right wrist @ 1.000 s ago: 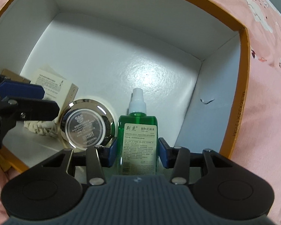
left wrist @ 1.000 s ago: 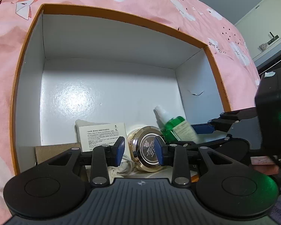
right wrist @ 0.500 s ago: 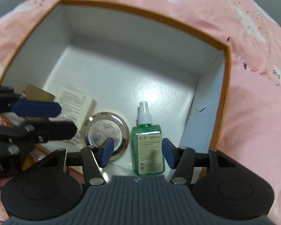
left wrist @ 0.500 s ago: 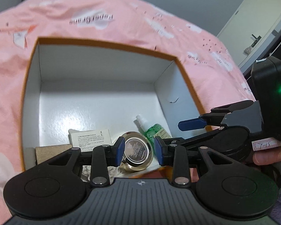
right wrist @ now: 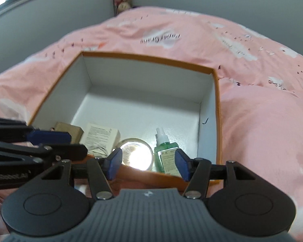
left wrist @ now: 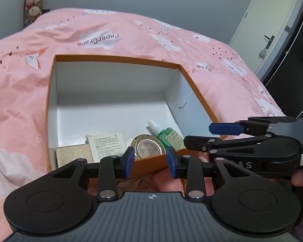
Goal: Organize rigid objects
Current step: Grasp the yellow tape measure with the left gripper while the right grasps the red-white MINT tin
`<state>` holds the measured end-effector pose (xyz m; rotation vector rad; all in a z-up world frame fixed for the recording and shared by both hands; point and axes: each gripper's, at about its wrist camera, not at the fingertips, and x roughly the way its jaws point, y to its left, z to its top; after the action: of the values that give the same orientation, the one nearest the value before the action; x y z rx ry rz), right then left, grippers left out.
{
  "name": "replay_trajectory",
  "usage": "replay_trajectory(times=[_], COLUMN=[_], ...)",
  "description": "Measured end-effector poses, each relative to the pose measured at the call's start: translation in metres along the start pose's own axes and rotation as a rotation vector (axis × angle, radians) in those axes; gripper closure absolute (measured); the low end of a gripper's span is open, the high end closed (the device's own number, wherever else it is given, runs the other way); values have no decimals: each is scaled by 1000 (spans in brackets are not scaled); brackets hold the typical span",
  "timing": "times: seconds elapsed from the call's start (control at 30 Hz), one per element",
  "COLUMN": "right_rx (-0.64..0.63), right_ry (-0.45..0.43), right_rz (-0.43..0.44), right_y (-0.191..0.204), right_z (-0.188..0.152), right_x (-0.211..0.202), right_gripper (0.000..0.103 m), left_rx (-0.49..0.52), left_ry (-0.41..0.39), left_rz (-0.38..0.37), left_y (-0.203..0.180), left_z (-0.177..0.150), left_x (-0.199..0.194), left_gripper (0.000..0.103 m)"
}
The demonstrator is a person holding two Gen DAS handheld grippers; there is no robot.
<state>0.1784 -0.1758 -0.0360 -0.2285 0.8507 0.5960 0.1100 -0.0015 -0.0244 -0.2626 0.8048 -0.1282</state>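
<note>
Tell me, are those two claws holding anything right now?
No. Both the left gripper and right gripper are open and empty; the bottle and tin lie in the box.

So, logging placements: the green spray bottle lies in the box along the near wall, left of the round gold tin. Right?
Not quite. The green spray bottle lies right of the round gold tin, not left, in the box along the near wall; the right wrist view shows it.

I have both grippers, left [left wrist: 150, 162] and right [right wrist: 148, 165], pulled back out of the box [left wrist: 194, 84], now outside its near rim; right jaws stand wider, clear of the bottle [right wrist: 166, 151].
</note>
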Motion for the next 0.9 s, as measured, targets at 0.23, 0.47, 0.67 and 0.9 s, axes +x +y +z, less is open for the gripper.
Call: replay_trajectory(times=[0.23,0.47,0.67,0.9], right_rx=[53,143,240,291], right_ry=[10,153,262,353], right_rz=[19,129,216,293], right_y=[15,20,18,29], right_z=[-28,-52,-73,-92], right_x=[-13,-1,6,17], right_gripper=[46,46,56,56], left_rx=[9,-46,5,51], left_ry=[3,120,279,290], left_rz=[-5,-87,-56,108], left_y=[6,31,34,39], left_z=[-15,-33,-65,-83], left_x=[-19,-25,-13,-18], left_gripper=[56,47,47,47])
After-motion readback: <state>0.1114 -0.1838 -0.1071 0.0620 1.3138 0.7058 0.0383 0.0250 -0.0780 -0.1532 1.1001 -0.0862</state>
